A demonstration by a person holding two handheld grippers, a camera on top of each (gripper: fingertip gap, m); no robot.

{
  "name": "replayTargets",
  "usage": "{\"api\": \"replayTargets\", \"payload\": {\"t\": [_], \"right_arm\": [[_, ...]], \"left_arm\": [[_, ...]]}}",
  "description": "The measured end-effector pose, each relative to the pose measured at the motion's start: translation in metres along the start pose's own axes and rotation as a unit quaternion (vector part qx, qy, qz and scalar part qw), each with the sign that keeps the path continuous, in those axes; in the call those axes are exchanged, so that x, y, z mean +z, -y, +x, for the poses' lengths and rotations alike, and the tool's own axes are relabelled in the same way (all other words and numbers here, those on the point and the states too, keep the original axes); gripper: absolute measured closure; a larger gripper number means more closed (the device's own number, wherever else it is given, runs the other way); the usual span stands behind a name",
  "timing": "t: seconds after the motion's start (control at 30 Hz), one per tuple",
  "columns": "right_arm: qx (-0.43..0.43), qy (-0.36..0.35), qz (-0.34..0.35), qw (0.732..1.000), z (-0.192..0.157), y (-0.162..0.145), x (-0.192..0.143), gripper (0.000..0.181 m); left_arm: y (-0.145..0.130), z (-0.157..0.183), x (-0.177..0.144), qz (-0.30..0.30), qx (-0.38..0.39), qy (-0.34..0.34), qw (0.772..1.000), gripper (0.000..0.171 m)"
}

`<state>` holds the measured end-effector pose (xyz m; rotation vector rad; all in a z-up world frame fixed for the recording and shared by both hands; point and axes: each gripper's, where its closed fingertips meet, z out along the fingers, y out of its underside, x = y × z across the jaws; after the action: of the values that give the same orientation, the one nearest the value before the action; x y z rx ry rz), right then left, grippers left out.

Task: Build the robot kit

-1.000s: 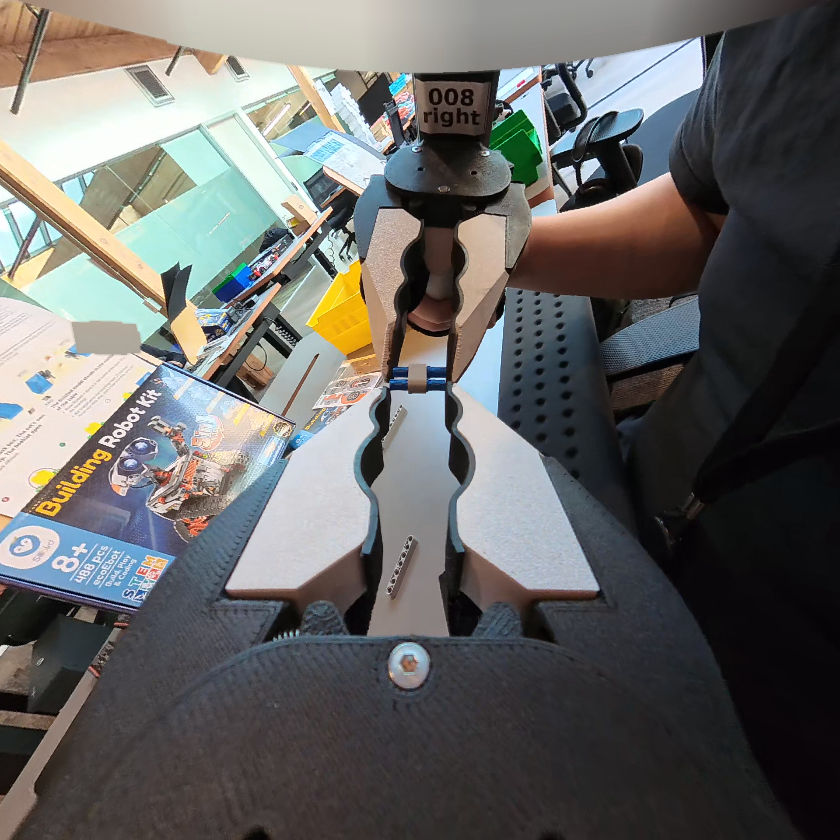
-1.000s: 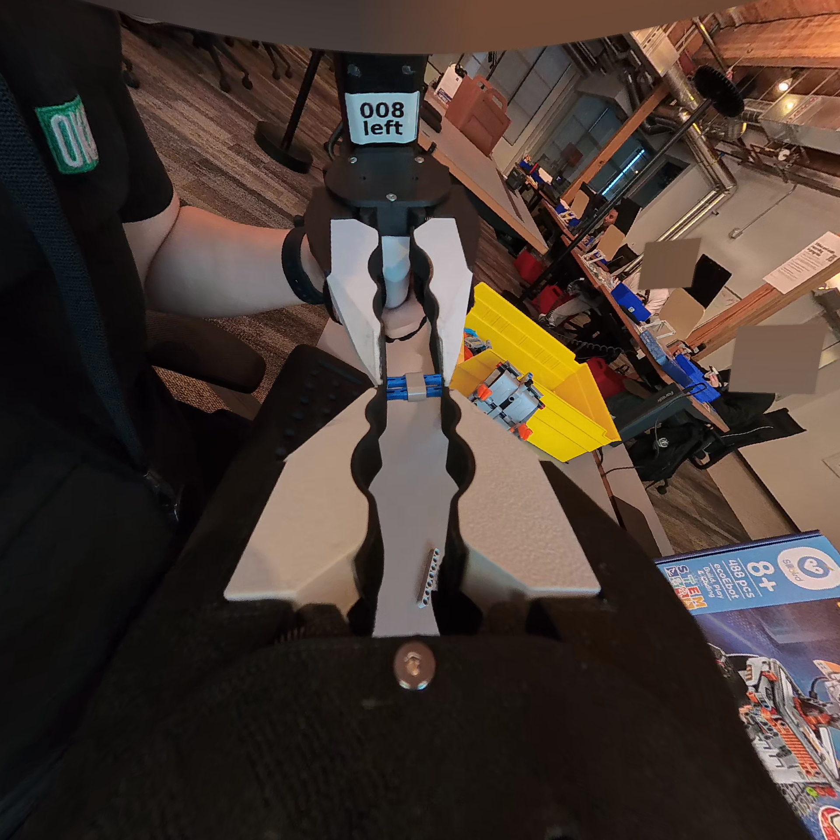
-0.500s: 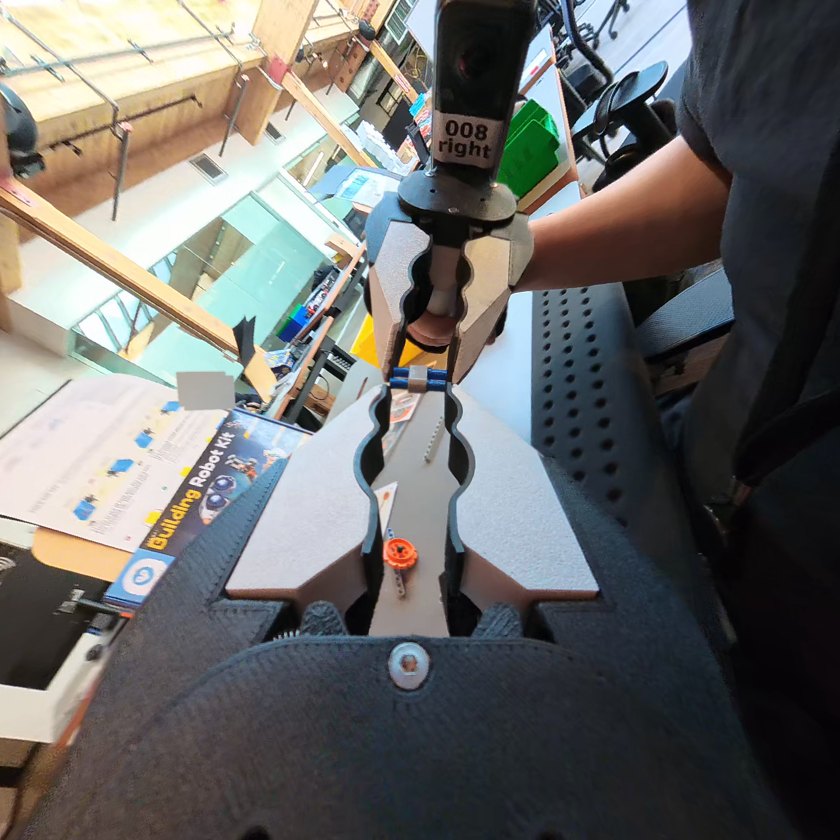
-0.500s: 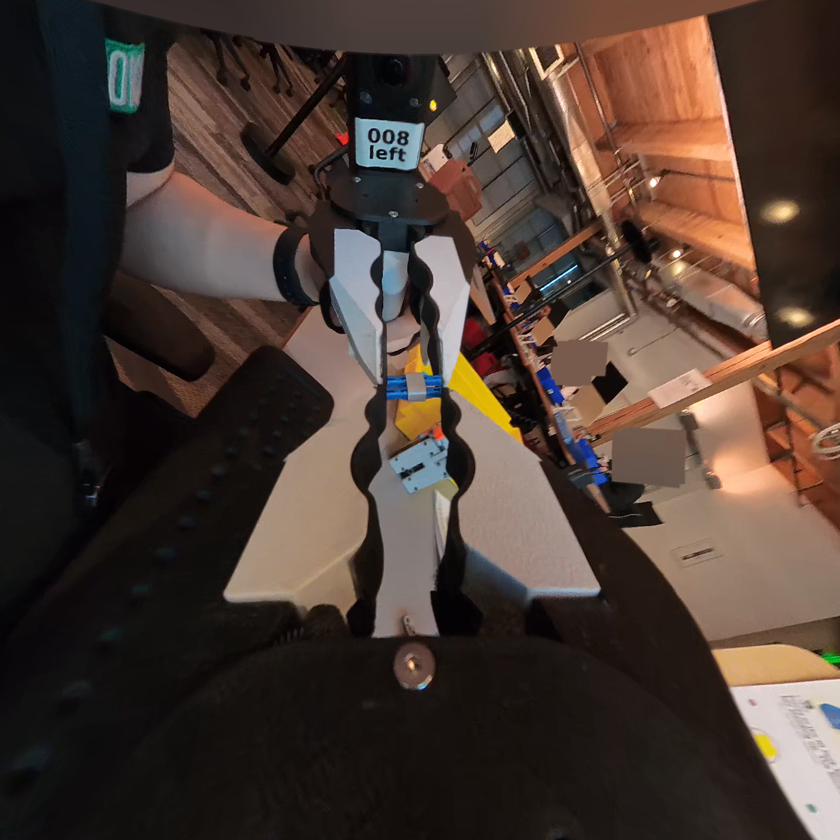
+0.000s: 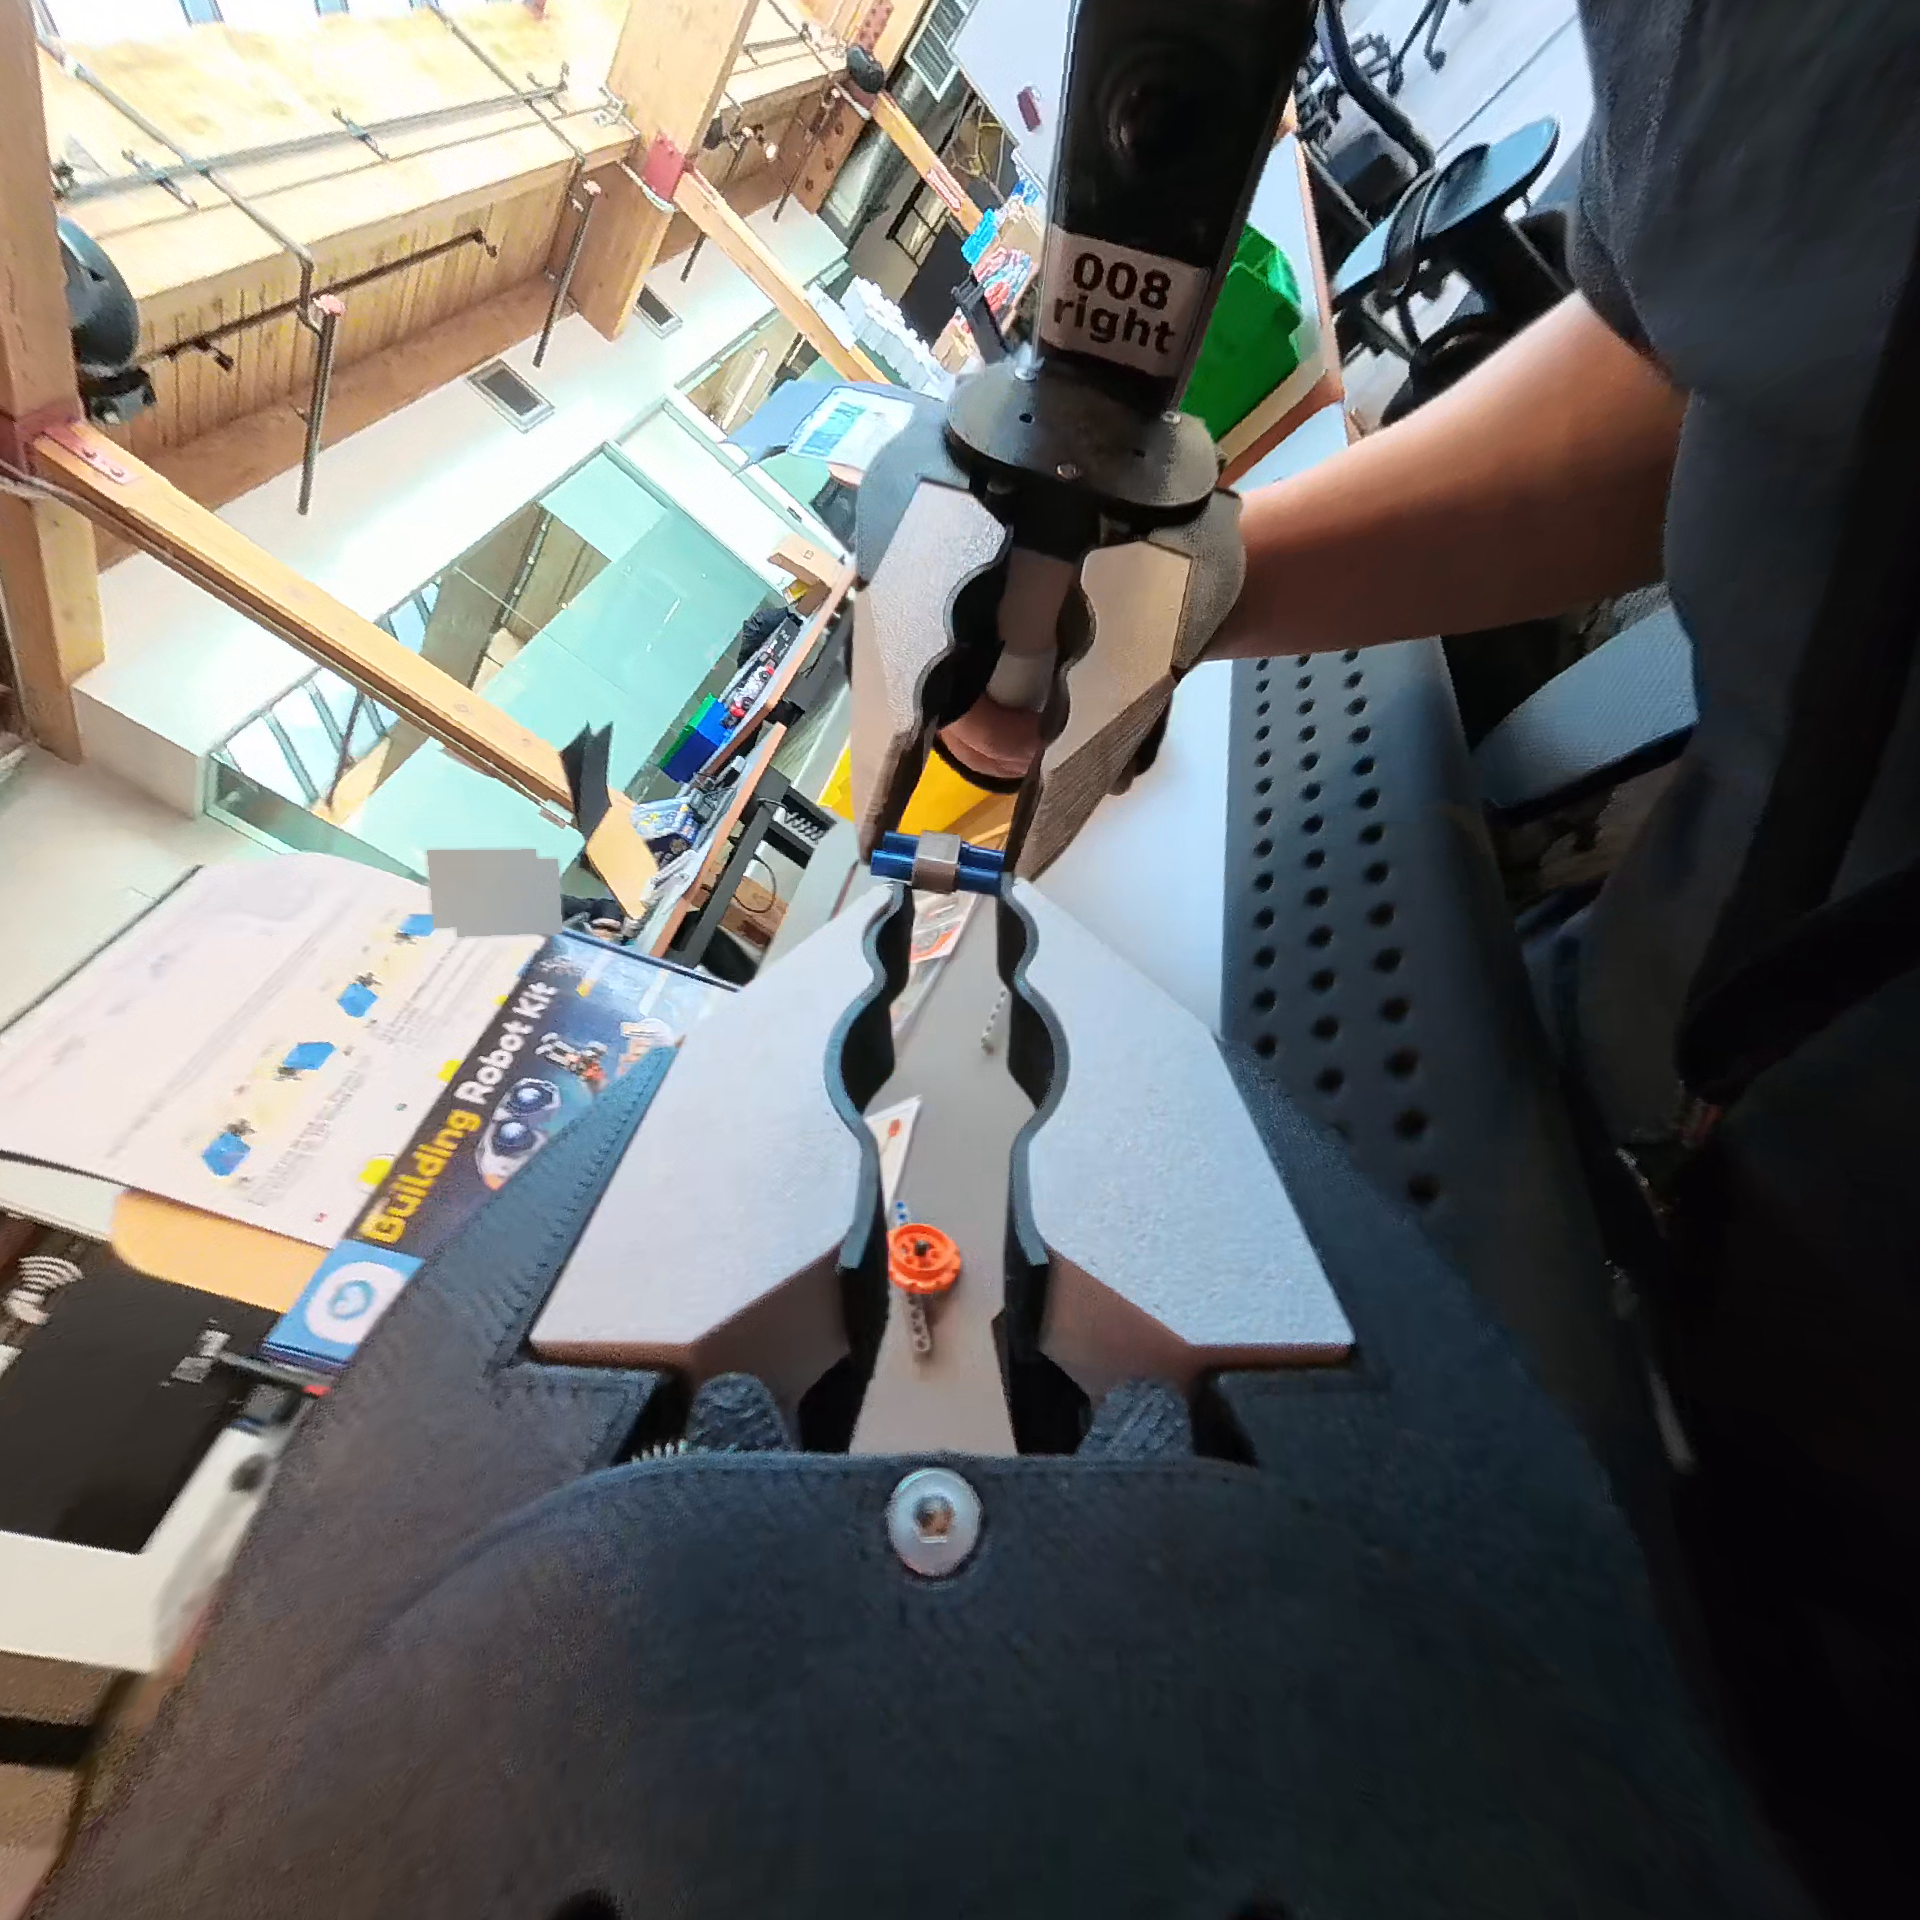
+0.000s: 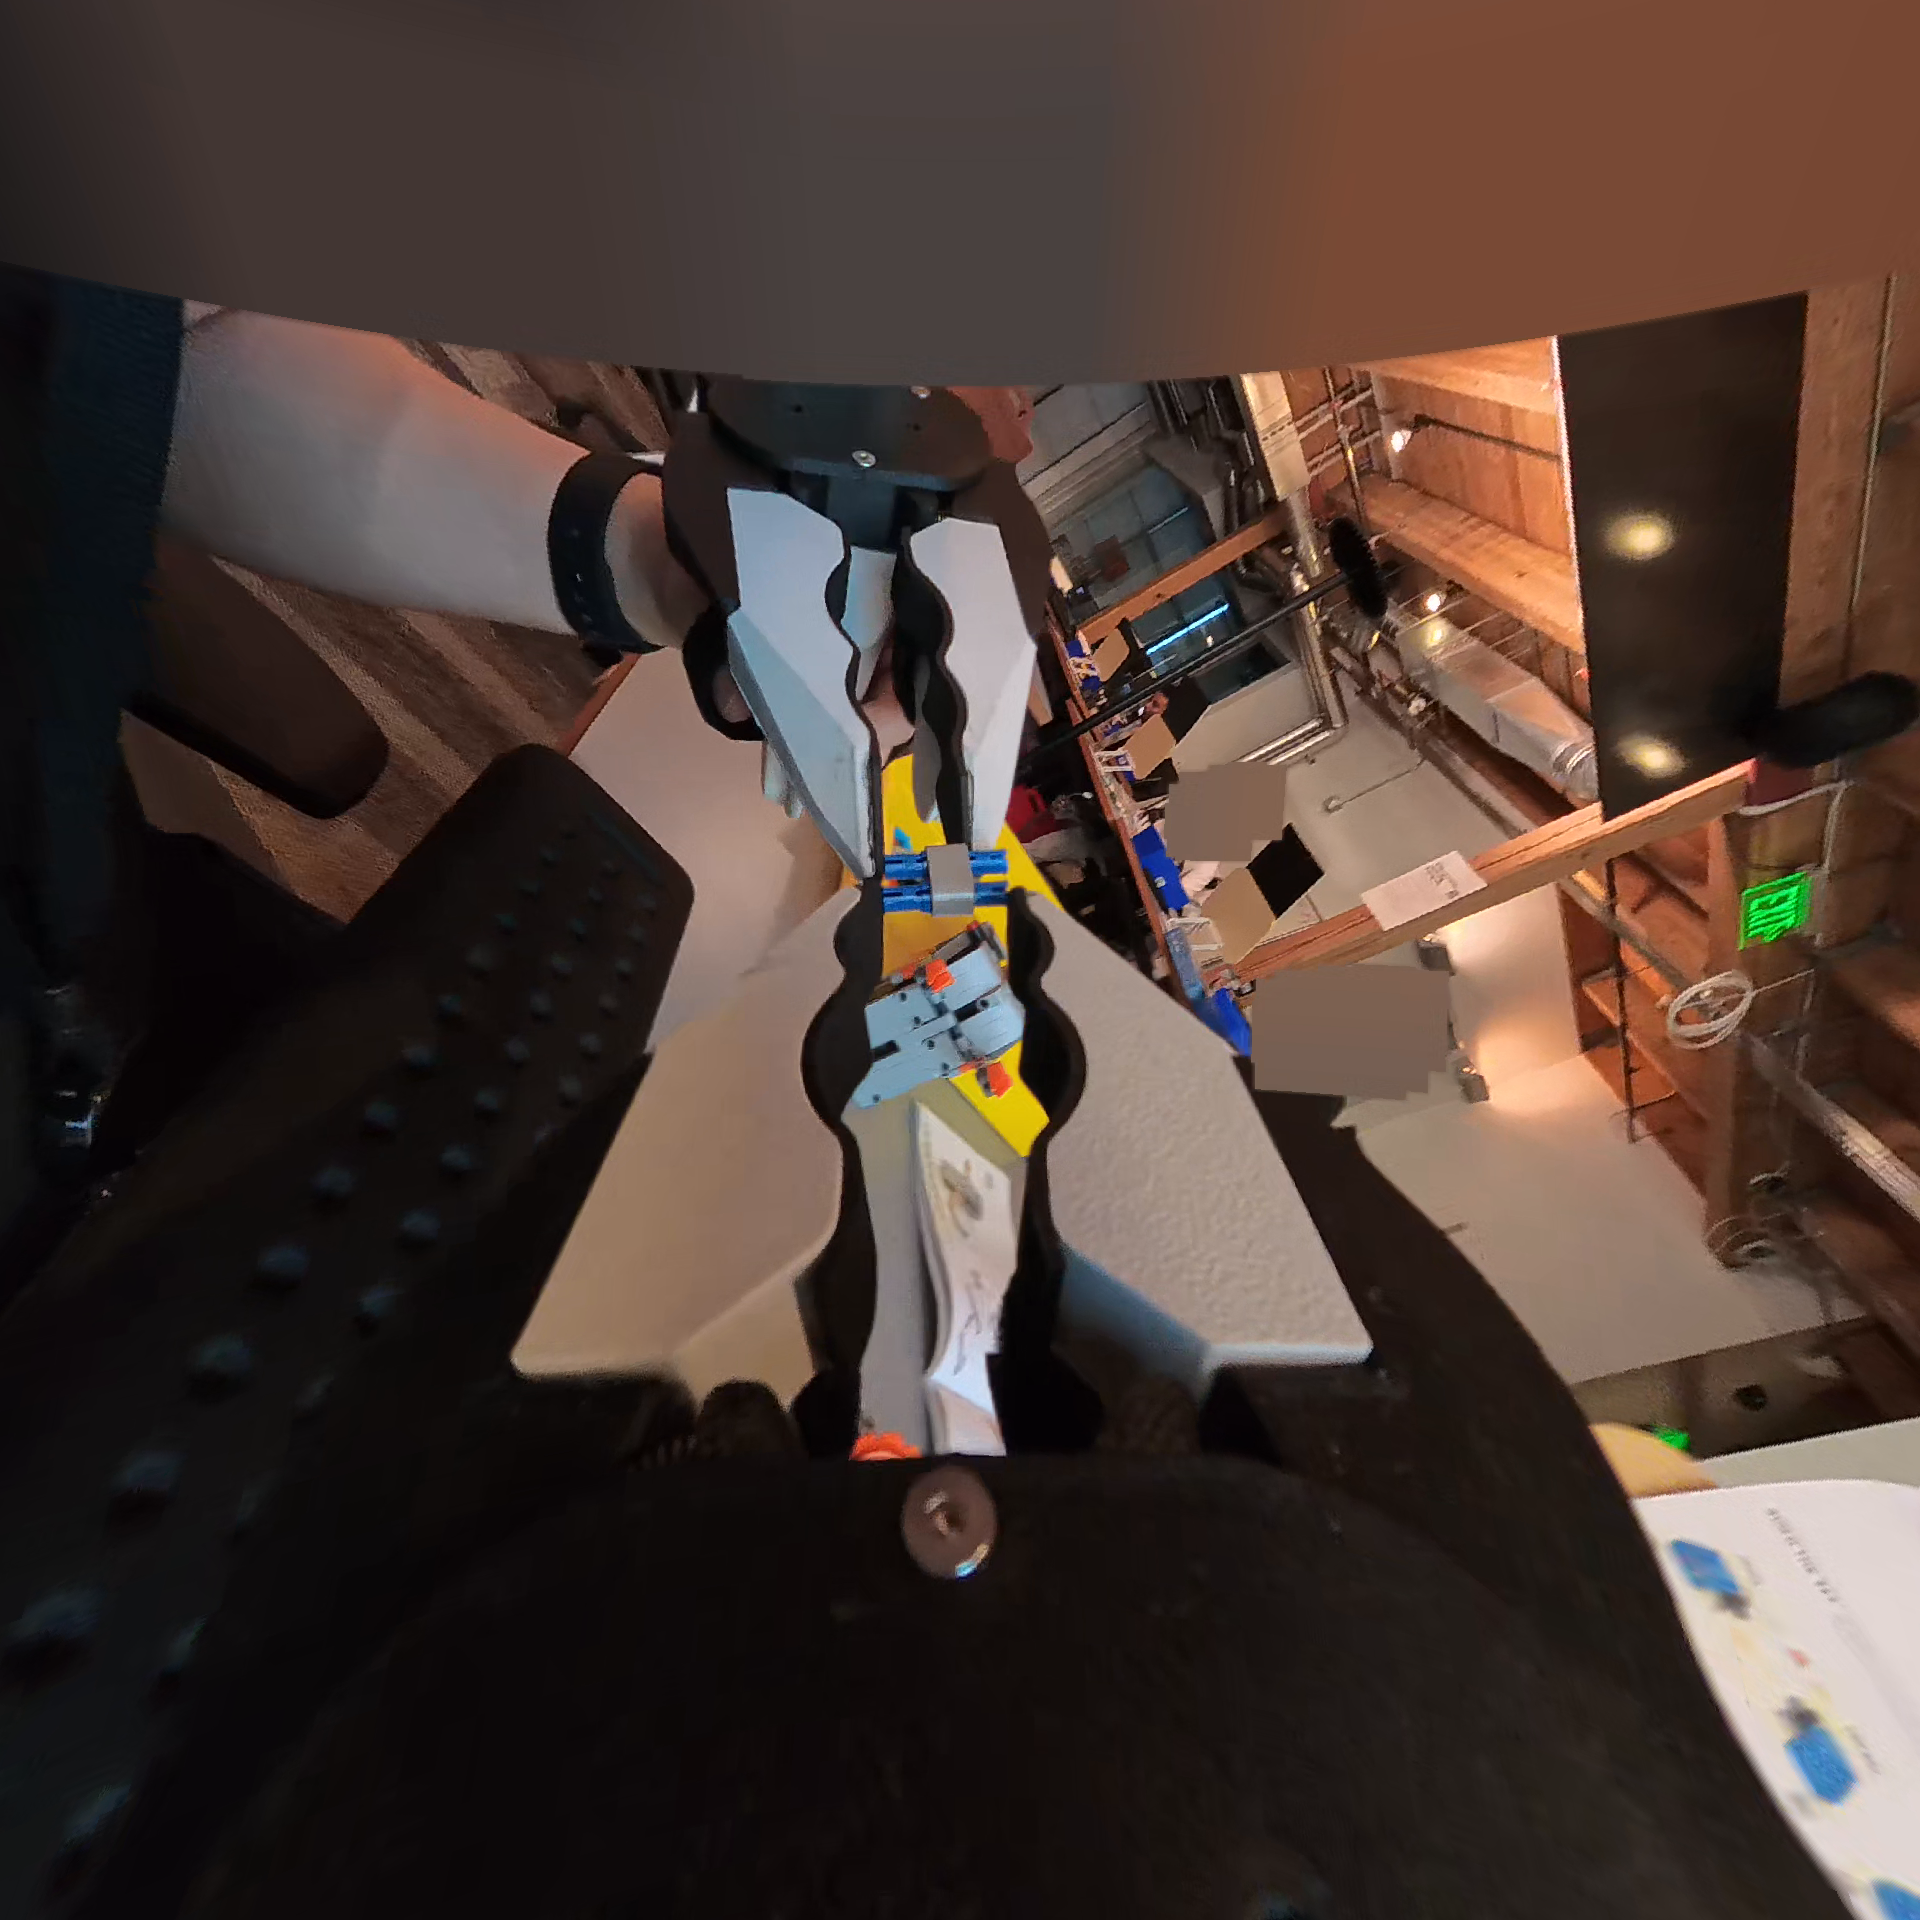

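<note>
The left gripper (image 5: 940, 902) and right gripper (image 6: 943, 920) meet tip to tip above the grey surface (image 5: 940, 1392), both gripping one small piece (image 5: 938, 862) — a grey block on two blue pins. Each set of fingers is narrow, pinching the pin ends. On the surface below lie an orange gear (image 5: 924, 1258), a grey-and-orange assembly (image 6: 940, 1023) and a toy kit box (image 5: 499, 1122)

Left gripper (image 5: 940, 904): black textured housing, pale grey wedge fingers (image 5: 727, 1174) with wavy black inner edges, one silver screw (image 5: 933, 1522) at 6 o'clock. Right gripper (image 6: 940, 914): identical build, white label (image 5: 1117, 301) on its black camera mount. Person: dark short-sleeved shirt (image 5: 1766, 312), black wristband (image 6: 587, 556).
</note>
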<state>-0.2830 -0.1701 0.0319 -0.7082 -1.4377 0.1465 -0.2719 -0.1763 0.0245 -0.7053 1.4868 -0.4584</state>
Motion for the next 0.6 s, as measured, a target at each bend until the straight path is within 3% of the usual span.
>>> {"api": "replayTargets", "payload": {"t": [0.27, 0.6], "right_arm": [[0.157, 0.028, -0.030, 0.987, 0.002, -0.012, 0.005, 0.160], [0.175, 0.036, -0.058, 0.982, 0.000, -0.019, 0.009, 0.159]], "left_arm": [[-0.007, -0.006, 0.000, 0.017, -0.089, 0.001, 0.996, 0.158], [-0.014, -0.006, -0.001, 0.020, -0.133, 0.000, 0.991, 0.158]]}}
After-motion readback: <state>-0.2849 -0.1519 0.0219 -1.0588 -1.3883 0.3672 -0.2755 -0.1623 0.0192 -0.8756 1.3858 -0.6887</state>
